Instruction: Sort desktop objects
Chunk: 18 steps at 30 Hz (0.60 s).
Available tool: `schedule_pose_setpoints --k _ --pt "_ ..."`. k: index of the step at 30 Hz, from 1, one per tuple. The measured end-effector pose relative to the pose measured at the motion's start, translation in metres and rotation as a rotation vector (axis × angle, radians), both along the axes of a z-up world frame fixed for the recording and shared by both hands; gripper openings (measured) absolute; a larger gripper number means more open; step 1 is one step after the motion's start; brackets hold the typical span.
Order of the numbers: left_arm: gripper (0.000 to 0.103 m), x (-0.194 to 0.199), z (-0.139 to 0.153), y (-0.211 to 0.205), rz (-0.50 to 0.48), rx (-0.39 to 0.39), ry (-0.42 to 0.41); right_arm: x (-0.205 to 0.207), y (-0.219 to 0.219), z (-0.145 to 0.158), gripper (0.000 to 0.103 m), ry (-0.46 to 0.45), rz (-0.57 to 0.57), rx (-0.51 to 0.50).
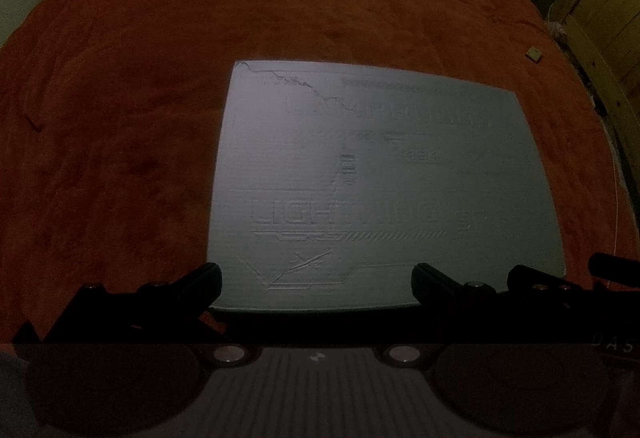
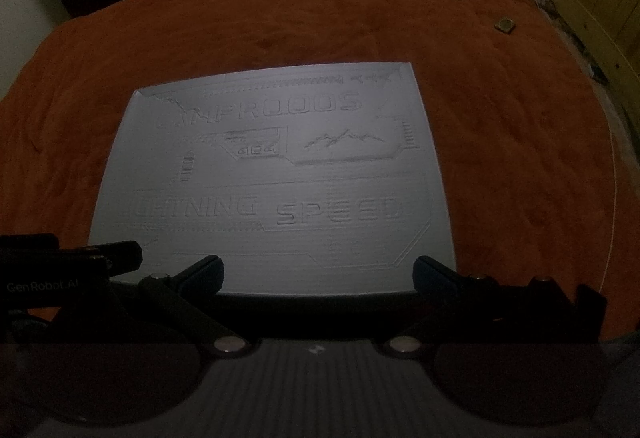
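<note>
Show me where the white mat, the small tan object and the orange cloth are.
White mat (image 2: 272,182), right wrist view, its middle.
Small tan object (image 1: 533,53), left wrist view, its top.
Orange cloth (image 1: 120,118), left wrist view, bare part left of the mat.

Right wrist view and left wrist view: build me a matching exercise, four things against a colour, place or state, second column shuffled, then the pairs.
Things
1. cloth
2. embossed mat
3. small tan object
4. right gripper

Descriptions
A. pale grey, lying flat on the cloth
B. open, at the mat's near edge
C. orange, covering the surface
D. alone near the far right edge

Pairs: 1-C, 2-A, 3-D, 4-B

The left gripper is open too.
</note>
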<state>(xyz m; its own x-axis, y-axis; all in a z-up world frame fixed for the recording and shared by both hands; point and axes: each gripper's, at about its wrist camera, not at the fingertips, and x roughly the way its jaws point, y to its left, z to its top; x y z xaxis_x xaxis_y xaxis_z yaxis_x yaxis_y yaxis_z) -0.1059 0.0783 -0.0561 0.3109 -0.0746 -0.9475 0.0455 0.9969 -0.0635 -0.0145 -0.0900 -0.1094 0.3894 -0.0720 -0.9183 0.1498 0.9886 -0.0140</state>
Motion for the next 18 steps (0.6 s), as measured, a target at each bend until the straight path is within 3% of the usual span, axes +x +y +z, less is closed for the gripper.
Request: schedule_pose_setpoints --k 18 --pt "0.102 -0.0041 0.0007 -0.0051 0.006 0.001 0.005 0.0003 -0.0033 0.0031 0.103 0.009 -0.001 0.006"
